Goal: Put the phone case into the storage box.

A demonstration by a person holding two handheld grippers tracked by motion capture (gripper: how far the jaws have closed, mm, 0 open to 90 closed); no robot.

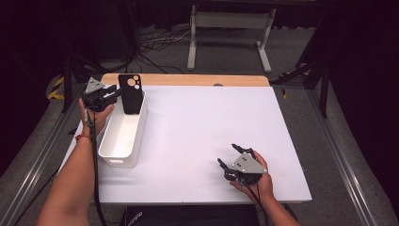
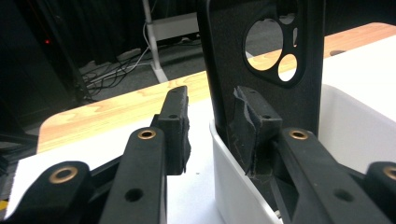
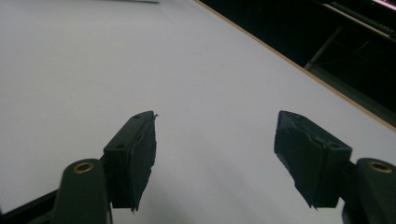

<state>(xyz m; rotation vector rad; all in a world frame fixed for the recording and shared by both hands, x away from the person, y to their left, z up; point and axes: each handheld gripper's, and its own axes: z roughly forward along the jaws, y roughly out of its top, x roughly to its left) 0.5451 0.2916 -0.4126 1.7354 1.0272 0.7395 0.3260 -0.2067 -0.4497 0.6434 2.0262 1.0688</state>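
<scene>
Our left gripper (image 2: pixel 210 126) has its jaws parted a little, straddling the near wall of the white bin (image 2: pixel 345 126); one pad sits inside against the black phone case (image 2: pixel 261 60), the other outside, clear of the wall, so nothing is pinched. The case stands upright at the bin's far end (image 1: pixel 130 94), on the left of the counter (image 1: pixel 202 122). Our right gripper (image 3: pixel 215 149) rests near the front right, jaws wide and empty.
</scene>
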